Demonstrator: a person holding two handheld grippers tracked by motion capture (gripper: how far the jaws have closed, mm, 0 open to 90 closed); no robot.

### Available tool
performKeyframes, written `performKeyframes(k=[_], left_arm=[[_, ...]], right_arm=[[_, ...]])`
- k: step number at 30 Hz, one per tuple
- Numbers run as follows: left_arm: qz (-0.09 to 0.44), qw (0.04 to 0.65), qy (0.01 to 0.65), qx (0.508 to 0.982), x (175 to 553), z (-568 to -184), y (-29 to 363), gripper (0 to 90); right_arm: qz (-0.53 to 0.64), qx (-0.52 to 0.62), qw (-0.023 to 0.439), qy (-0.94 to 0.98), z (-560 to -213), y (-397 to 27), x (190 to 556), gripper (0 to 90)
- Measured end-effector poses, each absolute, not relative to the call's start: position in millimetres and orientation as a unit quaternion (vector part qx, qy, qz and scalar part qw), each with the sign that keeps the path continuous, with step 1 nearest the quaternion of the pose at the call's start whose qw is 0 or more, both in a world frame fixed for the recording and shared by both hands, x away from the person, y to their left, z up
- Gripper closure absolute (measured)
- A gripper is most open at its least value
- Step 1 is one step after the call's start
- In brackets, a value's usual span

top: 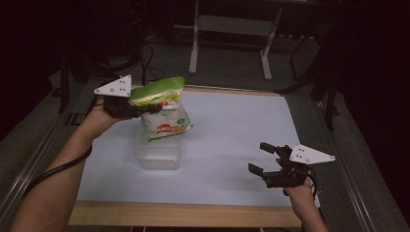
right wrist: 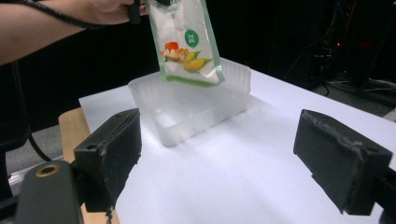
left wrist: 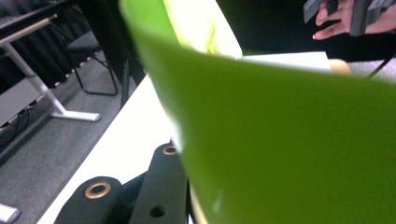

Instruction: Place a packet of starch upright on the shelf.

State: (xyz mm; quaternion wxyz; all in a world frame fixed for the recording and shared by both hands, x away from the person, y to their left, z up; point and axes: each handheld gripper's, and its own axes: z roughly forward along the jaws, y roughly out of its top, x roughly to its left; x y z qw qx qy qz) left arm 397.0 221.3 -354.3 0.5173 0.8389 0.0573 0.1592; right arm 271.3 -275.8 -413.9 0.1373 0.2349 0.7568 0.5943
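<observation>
Risk sits mostly with my left gripper (top: 145,110), whose jaws are clamped on the green top edge of the snack pouch (top: 163,112), so the pouch hangs in the air just above the clear plastic container (top: 158,155) on the white table sheet (top: 232,125). From the right gripper view the pouch dangles tilted, its lower corner over the container's far rim rather than squarely over the middle. If I let go like this, I judge it could catch that rim and tip outward onto the sheet, or nudge the light container sideways. The grip is only on a thin, slick strip near the top, so the pouch could also slide out before I am lined up. My right gripper (top: 263,159) rests low at the near right of the table, jaws spread wide with nothing between them, well apart from the container, so it is not steadying anything should the container shift.
</observation>
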Motion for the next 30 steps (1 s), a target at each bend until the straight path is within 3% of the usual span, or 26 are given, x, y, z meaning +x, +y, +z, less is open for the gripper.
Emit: performKeyframes(k=[10,17,30], left_arm=[[0.120,0.493,0.024,0.861,416.1,-377.5,228.8,76.6],[0.129,0.477,0.010,0.869,419.6,-390.1,228.2,76.6],[0.100,0.481,0.031,0.871,418.4,-396.8,236.4,77.1]], right_arm=[[0.593,0.246,0.127,0.756,-424.0,-283.6,272.8,15.1],[0.596,0.254,0.122,0.752,-429.3,-288.3,273.9,15.1],[0.599,0.253,0.117,0.750,-431.9,-288.3,275.1,15.2]])
